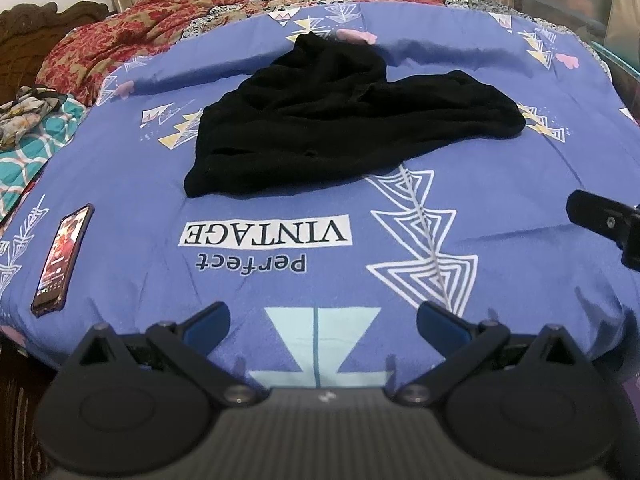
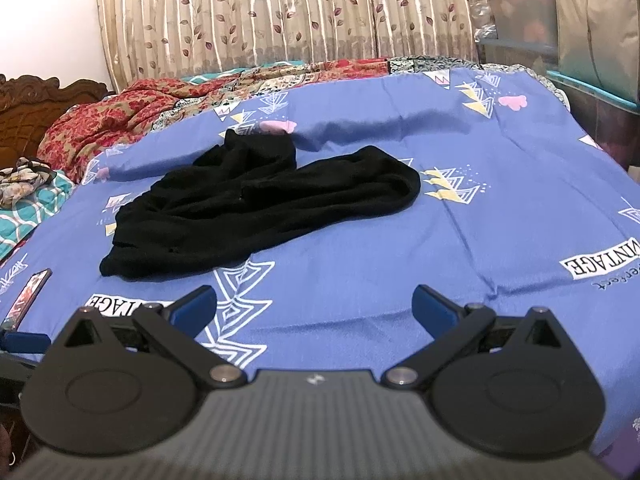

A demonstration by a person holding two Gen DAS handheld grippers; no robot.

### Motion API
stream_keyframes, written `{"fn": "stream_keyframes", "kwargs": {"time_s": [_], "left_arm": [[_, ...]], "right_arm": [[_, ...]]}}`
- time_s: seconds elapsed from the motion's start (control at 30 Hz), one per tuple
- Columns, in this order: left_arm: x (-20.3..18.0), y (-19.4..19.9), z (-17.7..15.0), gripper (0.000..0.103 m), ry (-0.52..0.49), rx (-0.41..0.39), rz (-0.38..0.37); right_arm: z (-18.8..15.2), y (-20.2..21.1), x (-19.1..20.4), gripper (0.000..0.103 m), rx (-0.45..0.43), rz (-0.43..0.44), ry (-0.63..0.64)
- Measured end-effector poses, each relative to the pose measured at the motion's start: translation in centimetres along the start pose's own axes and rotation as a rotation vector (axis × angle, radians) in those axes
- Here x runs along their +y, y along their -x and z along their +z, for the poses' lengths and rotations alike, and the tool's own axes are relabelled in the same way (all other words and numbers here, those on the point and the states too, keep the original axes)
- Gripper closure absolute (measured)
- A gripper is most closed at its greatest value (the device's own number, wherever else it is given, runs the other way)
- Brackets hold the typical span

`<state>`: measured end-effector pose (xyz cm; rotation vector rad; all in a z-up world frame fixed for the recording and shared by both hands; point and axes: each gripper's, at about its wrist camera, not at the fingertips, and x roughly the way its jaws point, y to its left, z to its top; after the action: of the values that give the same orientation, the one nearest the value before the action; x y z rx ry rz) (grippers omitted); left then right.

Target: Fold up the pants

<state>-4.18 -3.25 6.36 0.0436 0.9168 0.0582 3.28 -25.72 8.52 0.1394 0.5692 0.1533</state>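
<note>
Black pants lie crumpled in a loose heap on the blue printed bedsheet, in the middle of the bed. They also show in the right wrist view, left of centre. My left gripper is open and empty, hovering over the near edge of the bed, well short of the pants. My right gripper is open and empty too, near the front edge and to the right of the left one. Part of the right gripper shows at the right edge of the left wrist view.
A phone lies on the sheet at the near left. A red patterned quilt is bunched at the far left by a wooden headboard. Curtains hang behind the bed. Plastic storage boxes stand at the far right.
</note>
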Motion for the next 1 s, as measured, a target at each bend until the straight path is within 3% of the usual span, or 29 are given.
{"fn": "stream_keyframes", "kwargs": {"time_s": [1.0], "left_arm": [[0.49,-0.56,-0.02,0.000,0.033,0.023,-0.004]], "right_arm": [[-0.45,-0.36,0.09,0.000,0.029,0.016,-0.005]]}}
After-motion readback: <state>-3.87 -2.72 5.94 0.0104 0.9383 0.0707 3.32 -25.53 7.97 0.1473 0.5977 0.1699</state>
